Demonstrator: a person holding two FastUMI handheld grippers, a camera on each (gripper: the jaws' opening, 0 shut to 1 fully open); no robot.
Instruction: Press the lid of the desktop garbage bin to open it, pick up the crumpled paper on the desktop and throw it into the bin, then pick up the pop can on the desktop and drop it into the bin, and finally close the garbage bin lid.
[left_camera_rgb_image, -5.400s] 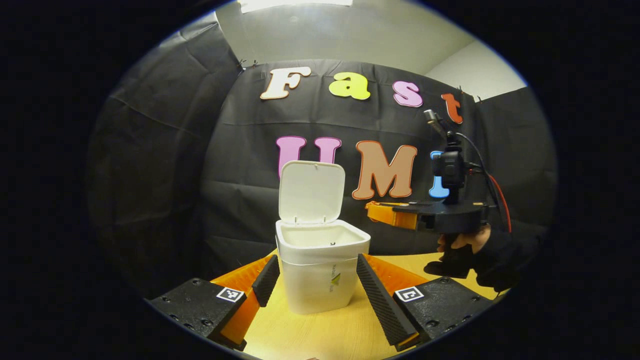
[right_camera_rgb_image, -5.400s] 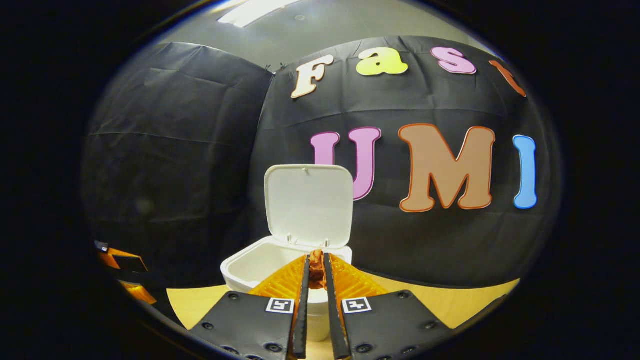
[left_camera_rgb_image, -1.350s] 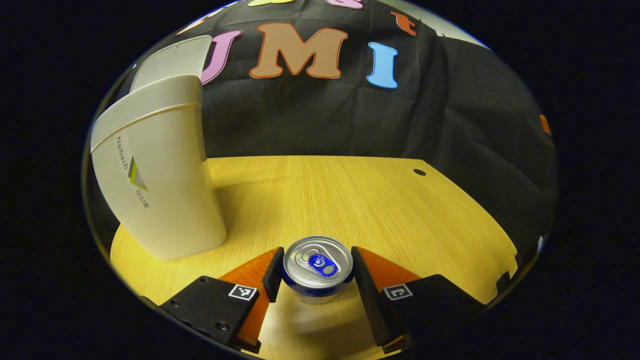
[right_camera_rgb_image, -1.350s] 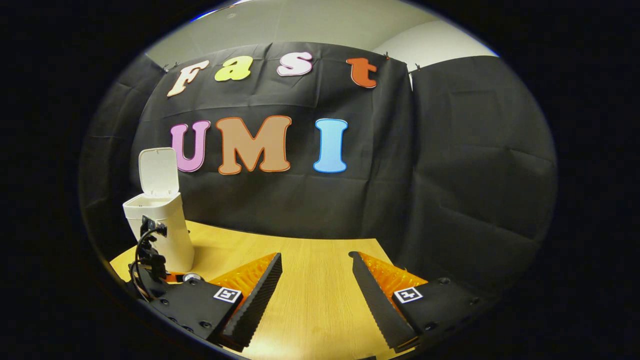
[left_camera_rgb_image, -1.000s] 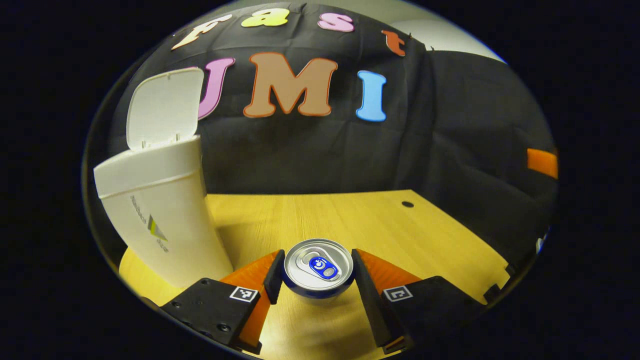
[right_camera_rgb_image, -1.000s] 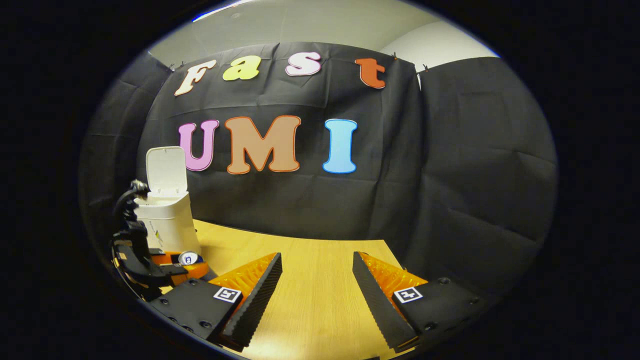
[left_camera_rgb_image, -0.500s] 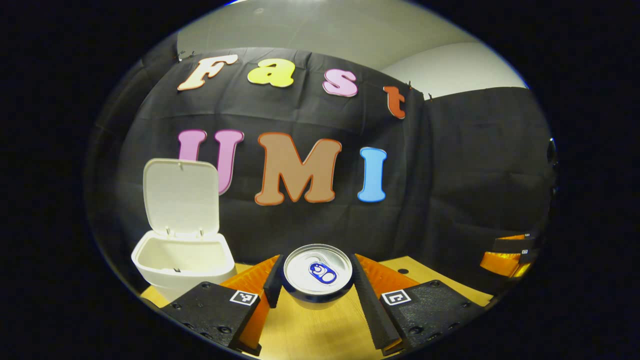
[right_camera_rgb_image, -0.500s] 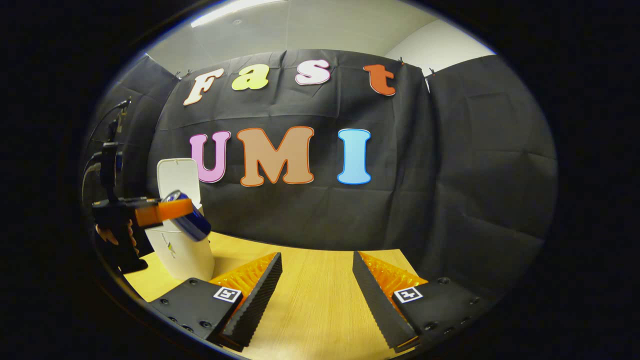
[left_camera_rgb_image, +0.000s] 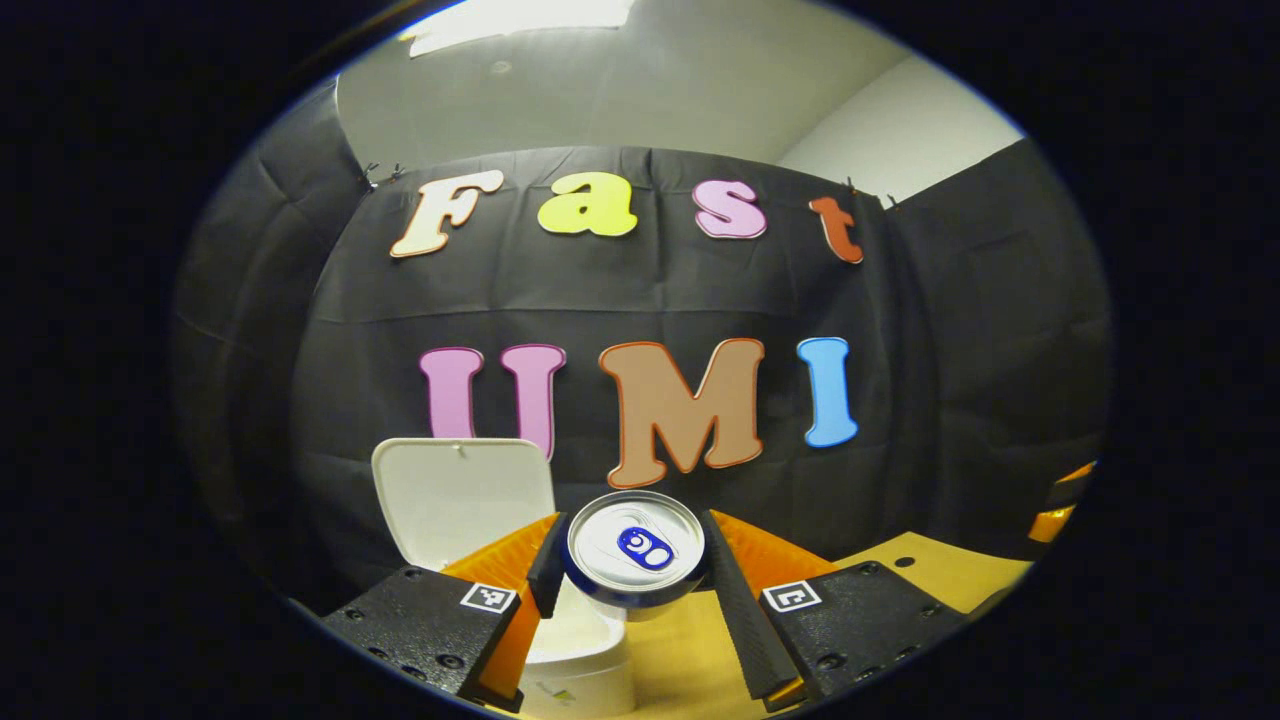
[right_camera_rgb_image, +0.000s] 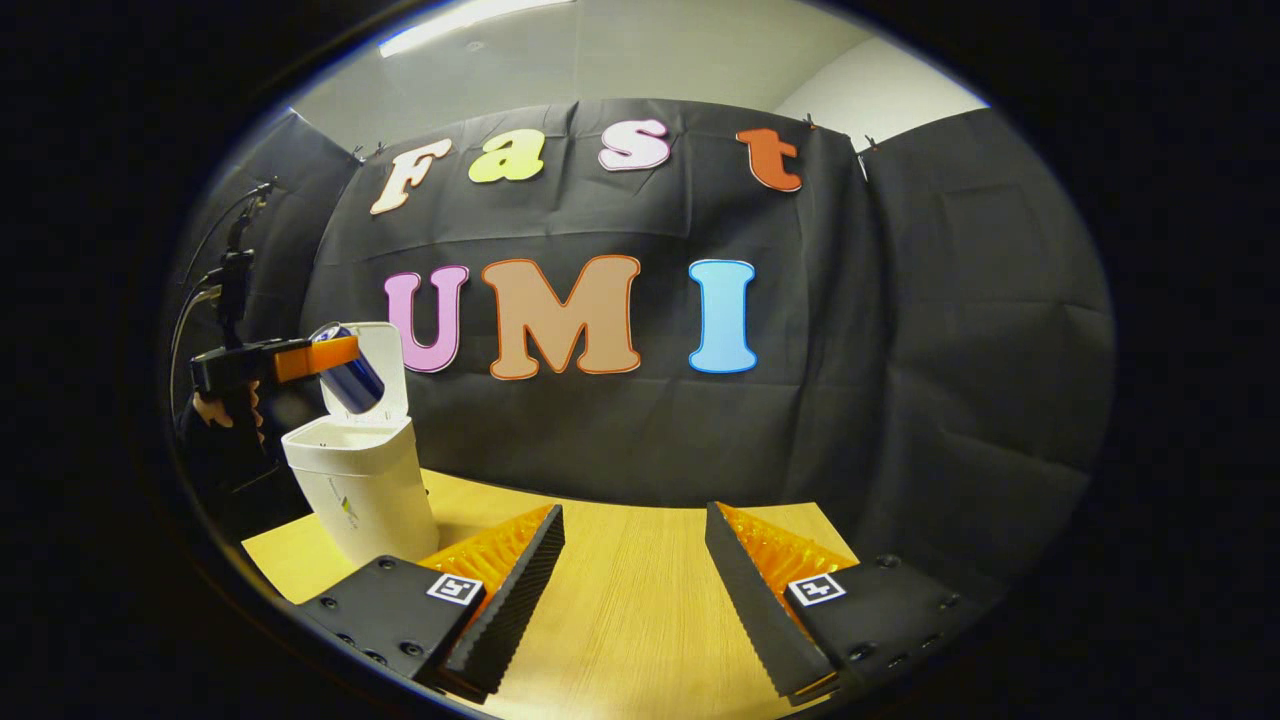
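Observation:
My left gripper is shut on the pop can, whose silver top with a blue tab faces the camera. Below and behind it stands the white garbage bin, its lid raised upright. In the right gripper view the left gripper holds the blue can tilted in the air just above the open bin; a hand grips its handle. My right gripper stands open low over the wooden table, nothing between its fingers. The crumpled paper is hidden.
The bin stands near the table's left end, close to the black cloth wall. A small dark hole marks the tabletop at the right. An orange part of the right gripper shows at the far right of the left gripper view.
The left gripper has lifted the can off the table and carried it left and up to just above the open bin. The right gripper has stayed open and almost still.

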